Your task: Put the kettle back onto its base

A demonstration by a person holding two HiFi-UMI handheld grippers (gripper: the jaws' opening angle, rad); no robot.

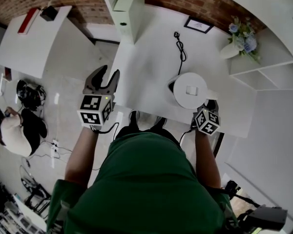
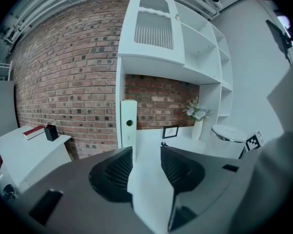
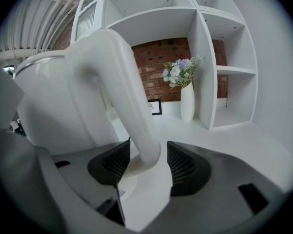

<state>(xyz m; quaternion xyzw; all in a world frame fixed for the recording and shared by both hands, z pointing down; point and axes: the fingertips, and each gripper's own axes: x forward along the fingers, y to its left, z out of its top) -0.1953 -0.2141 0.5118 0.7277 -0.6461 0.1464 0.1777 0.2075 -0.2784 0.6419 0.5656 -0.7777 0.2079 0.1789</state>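
Observation:
The white kettle (image 1: 190, 89) stands upright near the front edge of the white table (image 1: 146, 67), on its round base (image 3: 129, 179), whose rim shows at the kettle's left (image 1: 171, 87). My right gripper (image 1: 208, 105) is at the kettle's near right side. In the right gripper view the curved handle (image 3: 132, 111) runs down between the jaws of the right gripper (image 3: 147, 155), which stand open with a small gap on each side. My left gripper (image 1: 107, 77) hangs open and empty beyond the table's left edge. The kettle (image 2: 228, 133) also shows at the right of the left gripper view.
A black cord (image 1: 180, 50) runs from the base toward the back wall. A vase of flowers (image 1: 241, 40) and a framed picture (image 1: 198, 25) stand at the back, by white shelves (image 1: 278, 57). A side table (image 1: 34, 43) and a person on the floor (image 1: 12, 130) are at the left.

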